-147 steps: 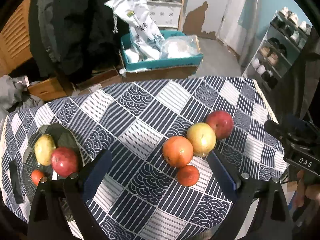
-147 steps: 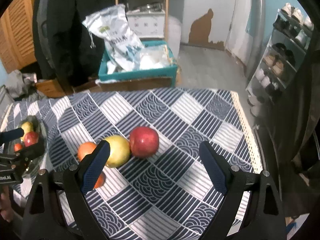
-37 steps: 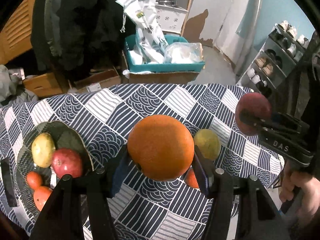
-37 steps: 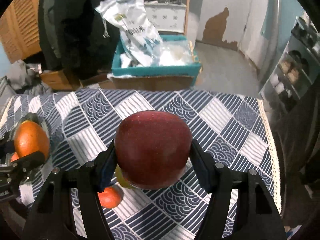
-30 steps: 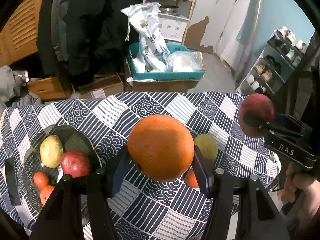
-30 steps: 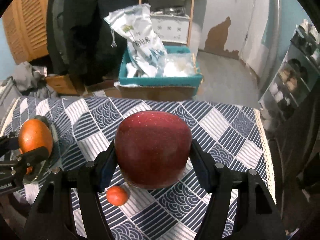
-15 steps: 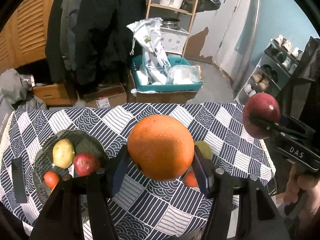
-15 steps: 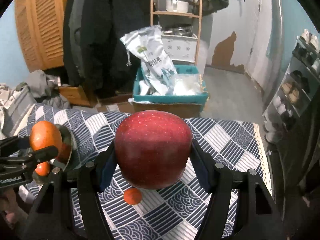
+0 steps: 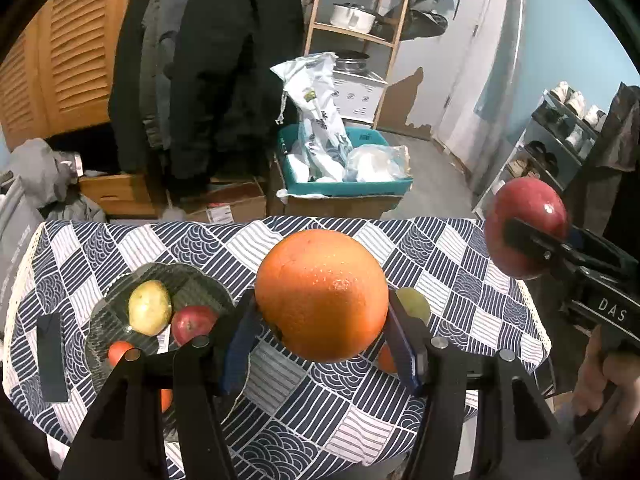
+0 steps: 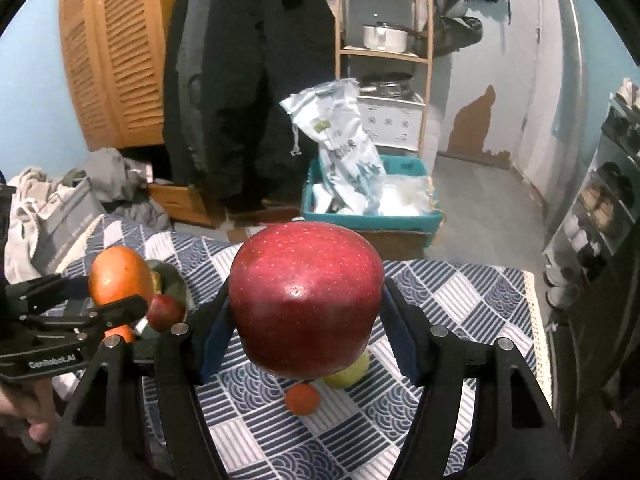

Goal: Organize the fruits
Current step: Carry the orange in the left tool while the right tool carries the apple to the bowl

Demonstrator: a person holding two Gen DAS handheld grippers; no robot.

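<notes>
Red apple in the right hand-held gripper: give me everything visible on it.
The red apple is large, round and deep red with fine pale speckles and a glossy highlight on its skin; no stem shows. It is clamped between the blue pads of the right hand-held gripper, one pad on each side, and held in the air above the patterned tablecloth. Nothing else touches it. In the left wrist view the apple appears at the right, with a black finger crossing its near side.

**A cluttered room around us**

We see pale blue walls (image 10: 28, 92), louvred wooden doors (image 9: 60, 60), dark coats (image 9: 224, 64) hanging, a wooden shelf (image 10: 384, 52) bearing a pot (image 10: 384, 38), a shoe rack (image 9: 560, 136), and a teal crate (image 9: 344, 188) on the grey floor (image 10: 492, 200).
</notes>
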